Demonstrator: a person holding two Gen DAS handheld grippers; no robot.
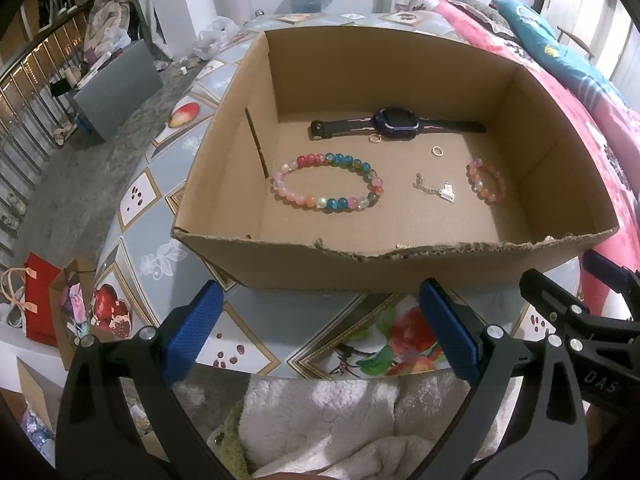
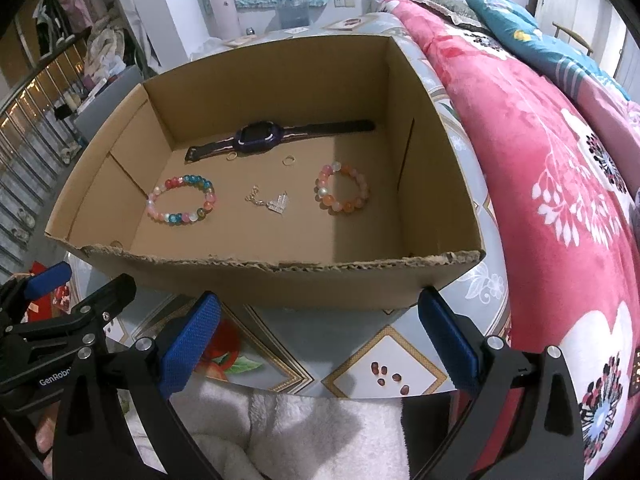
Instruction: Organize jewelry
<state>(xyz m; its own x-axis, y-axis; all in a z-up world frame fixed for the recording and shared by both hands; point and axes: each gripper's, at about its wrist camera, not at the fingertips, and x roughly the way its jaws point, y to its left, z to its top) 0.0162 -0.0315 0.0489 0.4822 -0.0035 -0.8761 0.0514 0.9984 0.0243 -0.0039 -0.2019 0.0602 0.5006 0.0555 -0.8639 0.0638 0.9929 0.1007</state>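
An open cardboard box (image 1: 280,258) (image 2: 280,284) stands on the patterned table. Inside lie a dark watch (image 1: 396,122) (image 2: 256,138), two gold rings (image 1: 375,139) (image 1: 437,151), a multicoloured bead bracelet (image 1: 326,182) (image 2: 182,199), a small silver chain with a charm (image 1: 438,190) (image 2: 270,201) and a pink-orange bead bracelet (image 1: 486,181) (image 2: 343,188). My left gripper (image 1: 320,328) is open and empty, in front of the box's near wall. My right gripper (image 2: 320,336) is open and empty, also in front of the near wall, to the right of the left one.
The table (image 1: 240,344) has a fruit-print cover. A red floral blanket (image 2: 560,200) lies on a bed right of the table. White fleece (image 1: 340,420) is below the grippers. Bags (image 1: 40,300) and a grey box (image 1: 120,88) stand on the floor to the left.
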